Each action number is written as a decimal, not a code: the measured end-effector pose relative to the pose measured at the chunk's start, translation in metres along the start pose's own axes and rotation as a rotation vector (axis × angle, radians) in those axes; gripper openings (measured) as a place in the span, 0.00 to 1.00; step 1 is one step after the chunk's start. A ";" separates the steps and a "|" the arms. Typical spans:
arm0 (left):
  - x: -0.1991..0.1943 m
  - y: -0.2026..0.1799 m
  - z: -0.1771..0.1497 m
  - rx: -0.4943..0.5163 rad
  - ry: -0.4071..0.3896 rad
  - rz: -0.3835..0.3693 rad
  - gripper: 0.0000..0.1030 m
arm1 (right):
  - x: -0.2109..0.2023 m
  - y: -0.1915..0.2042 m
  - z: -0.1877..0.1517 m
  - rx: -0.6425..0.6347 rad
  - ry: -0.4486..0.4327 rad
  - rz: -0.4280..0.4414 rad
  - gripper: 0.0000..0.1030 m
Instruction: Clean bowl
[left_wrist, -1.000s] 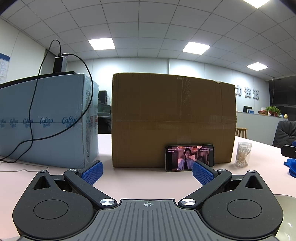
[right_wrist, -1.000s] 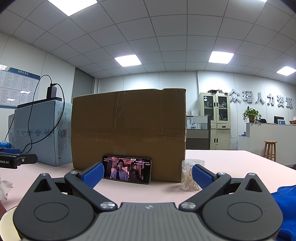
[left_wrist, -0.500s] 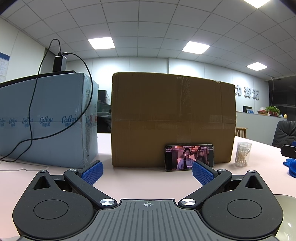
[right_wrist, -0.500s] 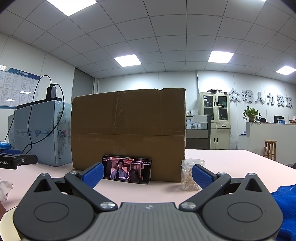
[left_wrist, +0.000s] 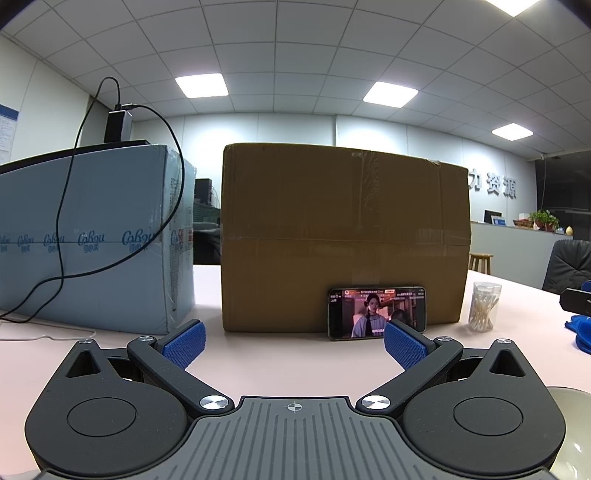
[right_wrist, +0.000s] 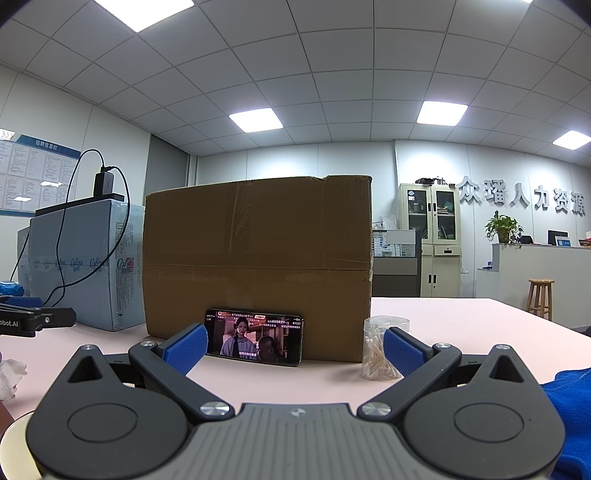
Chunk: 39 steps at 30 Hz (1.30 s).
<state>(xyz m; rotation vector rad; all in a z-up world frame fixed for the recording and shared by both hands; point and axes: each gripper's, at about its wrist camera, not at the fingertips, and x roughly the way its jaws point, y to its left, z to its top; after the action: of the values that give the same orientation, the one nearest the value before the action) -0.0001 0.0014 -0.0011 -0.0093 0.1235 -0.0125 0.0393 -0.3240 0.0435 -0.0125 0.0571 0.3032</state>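
- Left gripper (left_wrist: 294, 342) sits low over the pink table (left_wrist: 295, 354), its blue pads spread wide with nothing between them.
- Right gripper (right_wrist: 294, 350) is likewise spread and empty.
- The bowl (left_wrist: 570, 424) shows only as a pale rim — at the left view's bottom right corner, between the two grippers.
- A blue cloth (right_wrist: 570, 413) lies by the right gripper.
- Further off, a phone (left_wrist: 376, 312) leans on a cardboard box (left_wrist: 343, 236), a jar of cotton swabs (left_wrist: 483, 306) just beside it.
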 end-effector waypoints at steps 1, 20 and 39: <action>0.000 0.000 0.000 -0.001 -0.001 -0.002 1.00 | 0.000 0.000 0.000 0.001 0.000 0.001 1.00; -0.006 -0.002 -0.002 0.018 0.051 -0.103 1.00 | -0.006 -0.002 0.000 0.019 -0.027 0.078 1.00; -0.053 -0.009 -0.002 0.149 0.012 -0.300 1.00 | -0.021 -0.005 0.003 0.073 -0.041 0.198 1.00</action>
<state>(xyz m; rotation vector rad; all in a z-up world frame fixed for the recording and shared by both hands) -0.0530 -0.0068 0.0035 0.1214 0.1321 -0.3210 0.0210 -0.3349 0.0481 0.0717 0.0285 0.4995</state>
